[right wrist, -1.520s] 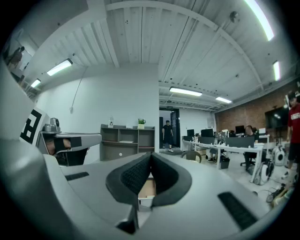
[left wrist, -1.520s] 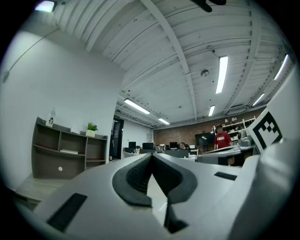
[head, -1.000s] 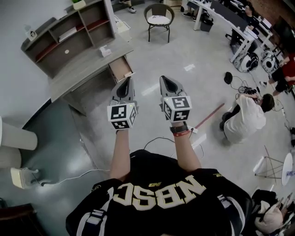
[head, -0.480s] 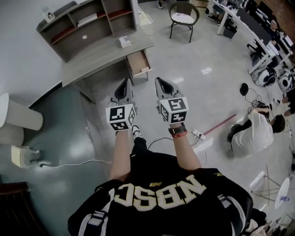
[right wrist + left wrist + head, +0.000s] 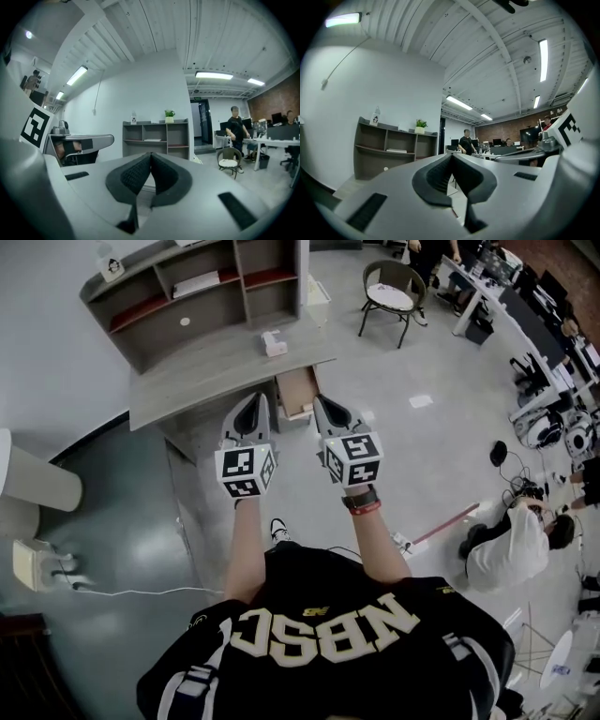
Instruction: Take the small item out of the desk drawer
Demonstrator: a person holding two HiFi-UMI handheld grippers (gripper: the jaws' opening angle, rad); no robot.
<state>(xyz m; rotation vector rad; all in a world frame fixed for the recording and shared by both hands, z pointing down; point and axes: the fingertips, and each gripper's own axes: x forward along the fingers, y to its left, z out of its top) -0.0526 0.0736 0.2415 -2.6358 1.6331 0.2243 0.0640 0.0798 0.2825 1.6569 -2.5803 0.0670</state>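
Grey desk [image 5: 206,371] against the wall, shelf unit [image 5: 232,277] standing on its back half. Shelf compartments are mostly bare. One upper bay holds a flat white stack [image 5: 195,284], and the wide lower bay has a small white round thing [image 5: 185,322]. A small bottle-like object [image 5: 111,266] sits on top of the unit, with a potted plant [image 5: 169,113] further along the top.

Desk drawer [image 5: 295,385] is pulled out at the desk's right end, wood-brown inside. The small item [image 5: 303,412] shows as a pale speck near the drawer's front edge, lying in the drawer, too small to identify. A white box [image 5: 274,343] sits on the desk top just behind the drawer.

Left gripper [image 5: 251,413] and right gripper [image 5: 328,411] are held side by side in the air in front of the desk, clear of it. Both have their jaws pressed together with nothing between them.

From the head view the drawer shows in the gap between the two gripper tips, and the right tip covers part of its front corner. In both gripper views the jaws block the drawer completely, so only the shelf unit shows above them. Left gripper view: the right gripper's body cuts off the right side.
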